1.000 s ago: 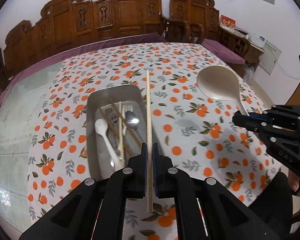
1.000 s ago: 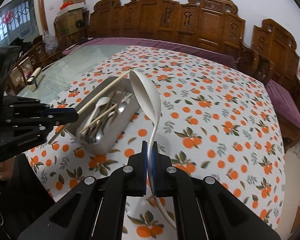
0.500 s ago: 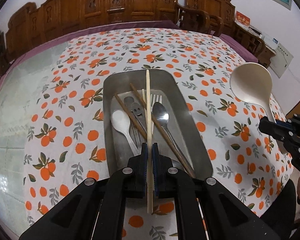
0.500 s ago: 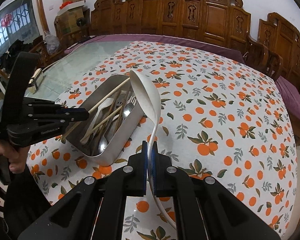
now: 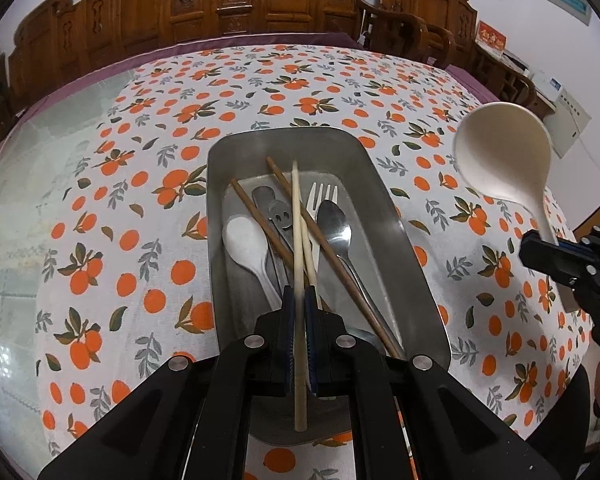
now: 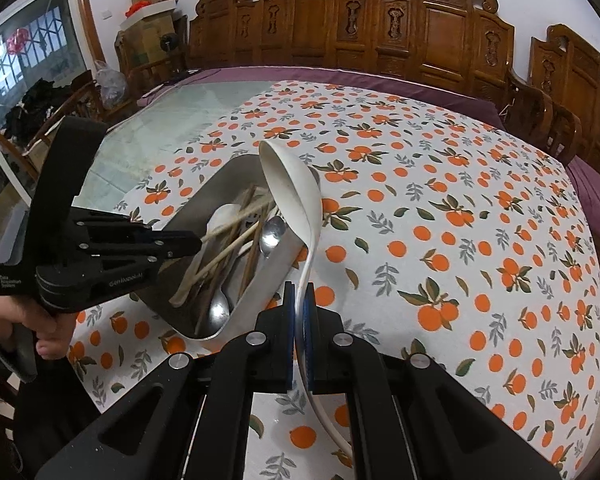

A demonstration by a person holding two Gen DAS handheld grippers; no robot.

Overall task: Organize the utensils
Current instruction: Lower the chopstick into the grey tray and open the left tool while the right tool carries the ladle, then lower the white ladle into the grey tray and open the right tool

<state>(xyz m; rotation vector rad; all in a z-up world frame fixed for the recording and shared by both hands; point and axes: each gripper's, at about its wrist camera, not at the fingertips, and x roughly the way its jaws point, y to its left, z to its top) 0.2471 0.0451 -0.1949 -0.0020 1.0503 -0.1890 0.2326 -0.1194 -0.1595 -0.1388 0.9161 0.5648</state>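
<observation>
While your left gripper [image 5: 299, 312] is pinching a pale chopstick [image 5: 298, 216] over the metal tray [image 5: 396, 216] on the surface [image 5: 100, 200], your right gripper's [image 6: 299, 304] fingers are clamping the white ladle [image 6: 292, 188] beside the tray's rim.

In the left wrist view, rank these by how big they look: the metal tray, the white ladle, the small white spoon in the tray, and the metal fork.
1. metal tray, clearly largest.
2. white ladle; it is held up off the table, so nearness may inflate it.
3. small white spoon.
4. metal fork, though chopsticks hide much of it, so its place after the spoon is unsure.
</observation>
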